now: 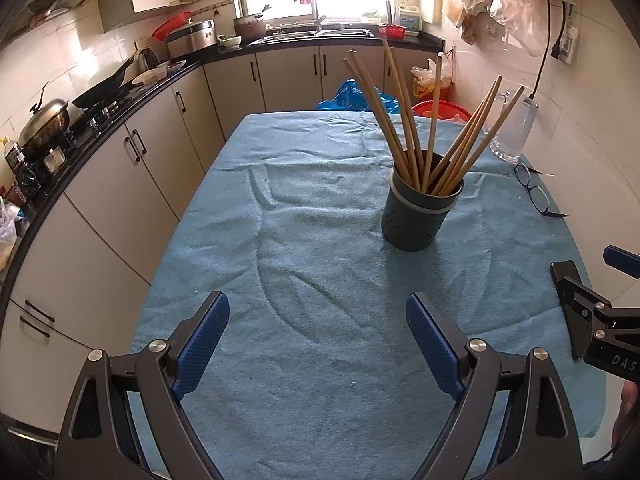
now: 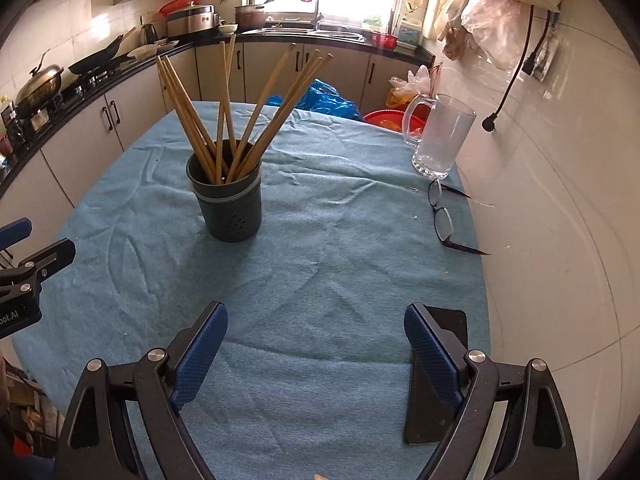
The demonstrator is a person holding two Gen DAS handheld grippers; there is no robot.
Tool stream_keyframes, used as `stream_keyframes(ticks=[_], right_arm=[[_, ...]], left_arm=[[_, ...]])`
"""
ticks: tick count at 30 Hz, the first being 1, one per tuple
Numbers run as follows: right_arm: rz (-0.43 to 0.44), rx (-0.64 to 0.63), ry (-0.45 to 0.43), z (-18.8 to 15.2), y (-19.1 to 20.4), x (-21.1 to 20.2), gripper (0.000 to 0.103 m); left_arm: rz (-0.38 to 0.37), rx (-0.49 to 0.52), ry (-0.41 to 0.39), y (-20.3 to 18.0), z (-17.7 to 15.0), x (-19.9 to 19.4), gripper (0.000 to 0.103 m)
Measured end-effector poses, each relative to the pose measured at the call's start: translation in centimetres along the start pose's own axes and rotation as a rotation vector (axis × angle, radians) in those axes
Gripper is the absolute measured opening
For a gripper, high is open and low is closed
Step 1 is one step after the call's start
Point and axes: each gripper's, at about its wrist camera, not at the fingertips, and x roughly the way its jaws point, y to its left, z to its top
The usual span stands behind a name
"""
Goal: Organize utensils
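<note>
Both grippers hover over a tabletop (image 1: 224, 240) covered with a blue towel. The left gripper (image 1: 318, 340) has its jaws spread wide with nothing between them, only bare cloth. The right gripper (image 2: 316, 344) likewise has its jaws wide apart and empty.

A dark holder (image 1: 420, 212) stands upright on the cloth, at about one o'clock from the left gripper and eleven o'clock from the right. Wooden chopsticks (image 1: 404, 120) fan out of it, leaning against its rim.

At two o'clock from the right gripper stands a glass mug (image 2: 442, 140), with folded eyeglasses (image 2: 442, 216) lying just in front of it. A black flat object (image 2: 432, 416) lies under the right jaw.
</note>
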Motion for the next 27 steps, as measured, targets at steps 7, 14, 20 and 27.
stream_keyframes(ticks=[7, 14, 20, 27], right_arm=[[0.002, -0.027, 0.009, 0.1, 0.7, 0.3, 0.093], [0.003, -0.037, 0.016, 0.1, 1.1, 0.5, 0.093], [0.001, -0.043, 0.021, 0.1, 1.3, 0.5, 0.093], [0.000, -0.045, 0.027, 0.1, 1.5, 0.6, 0.093]], left_arm=[[0.004, -0.013, 0.002, 0.5, -0.1, 0.2, 0.089], [-0.001, -0.011, 0.005, 0.5, -0.1, 0.3, 0.089], [-0.010, -0.008, 0.007, 0.5, -0.1, 0.3, 0.089], [0.013, 0.002, 0.021, 0.4, -0.2, 0.5, 0.091]])
